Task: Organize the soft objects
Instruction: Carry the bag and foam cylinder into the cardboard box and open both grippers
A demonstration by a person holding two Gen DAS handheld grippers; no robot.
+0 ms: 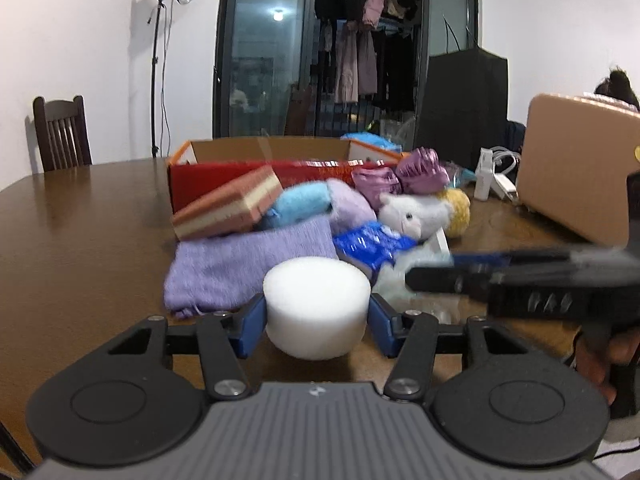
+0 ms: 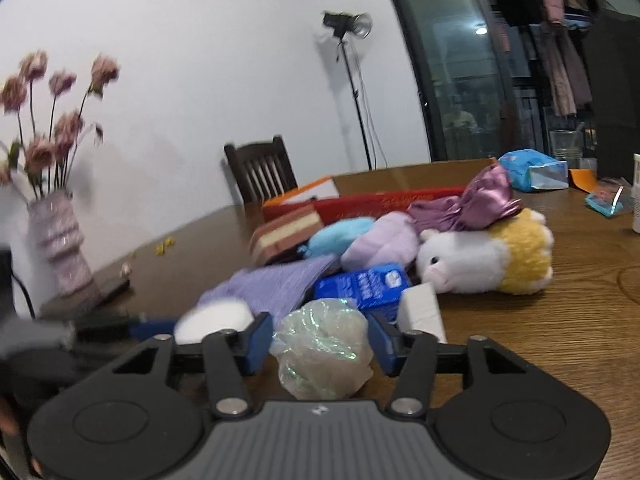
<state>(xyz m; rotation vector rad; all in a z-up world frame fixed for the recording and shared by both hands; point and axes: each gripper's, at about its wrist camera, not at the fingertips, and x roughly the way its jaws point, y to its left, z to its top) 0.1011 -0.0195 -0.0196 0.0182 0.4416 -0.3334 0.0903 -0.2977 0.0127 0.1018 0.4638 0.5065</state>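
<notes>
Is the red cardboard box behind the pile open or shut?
Open. The red box has its flaps raised and its brown inner wall exposed; whether anything lies inside cannot be told.

We can read no text anywhere. The glossy blue plastic packet (image 2: 362,286) carries white printing too blurred to make out. The long red cardboard box (image 2: 372,204) shows faint gold lettering, equally illegible.

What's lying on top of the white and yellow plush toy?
A shiny purple satin bow lies across the top of the white and yellow plush toy, at the white-yellow join. How far the bow continues behind the plush is hidden, and so is whatever lies under the plush.
</notes>
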